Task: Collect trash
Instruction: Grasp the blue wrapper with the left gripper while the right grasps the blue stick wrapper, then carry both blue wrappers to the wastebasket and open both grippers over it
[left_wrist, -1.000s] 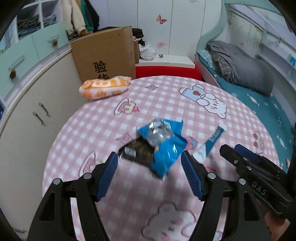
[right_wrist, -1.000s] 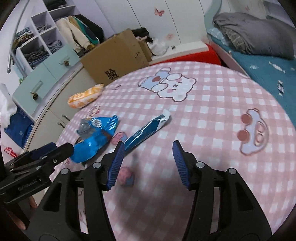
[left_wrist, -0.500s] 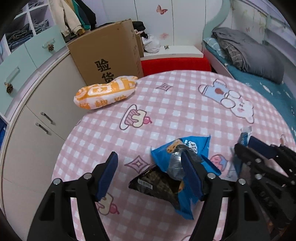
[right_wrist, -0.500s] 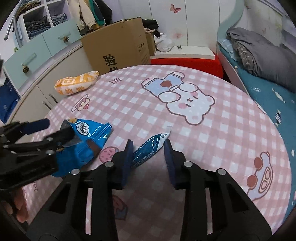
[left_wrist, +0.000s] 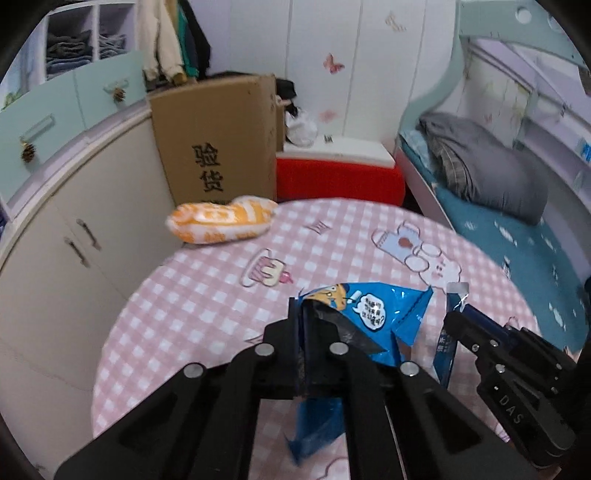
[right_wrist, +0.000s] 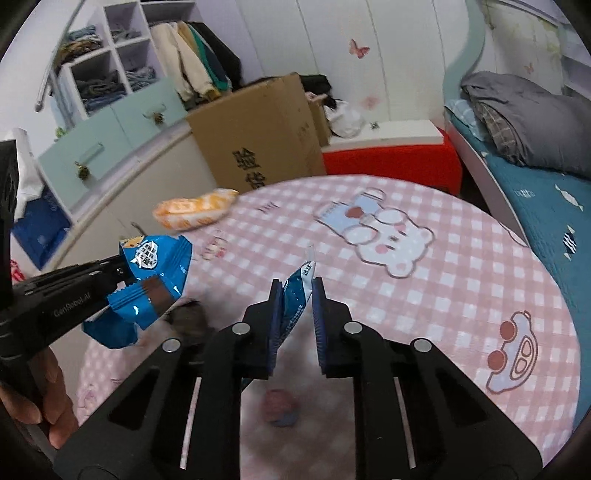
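- The room around you: a bed (right_wrist: 535, 122) with a grey blanket on teal bedding at the right, white cupboards with mint drawers (left_wrist: 66, 114) at the left, and butterfly stickers on the far wall.
- Your surface is a round table (right_wrist: 461, 280) under a pink checked cloth printed with bears, cupcakes and cars.
- Behind the table stands a brown cardboard box (left_wrist: 218, 147) printed with large black Chinese characters, beside a red chest (left_wrist: 340, 177) with a white top.
- An orange-and-white snack bag (left_wrist: 221, 223) lies at the table's far left edge; its print is too blurred to read.
- Your left gripper (left_wrist: 306, 325) is pressed together on a blue snack wrapper (left_wrist: 373, 317), held up off the cloth; it bears a cartoon face and a speech bubble of small characters. The gripper's side reads "GenRobot.AI" in the right wrist view.
- Your right gripper (right_wrist: 295, 295), marked "DAS", has its pads close around a slim blue sachet (right_wrist: 299, 291) with a white torn tip; the left pad touches it, the right shows a slight gap.
- A small dark wrapper (right_wrist: 188, 317) lies on the cloth below the blue one.
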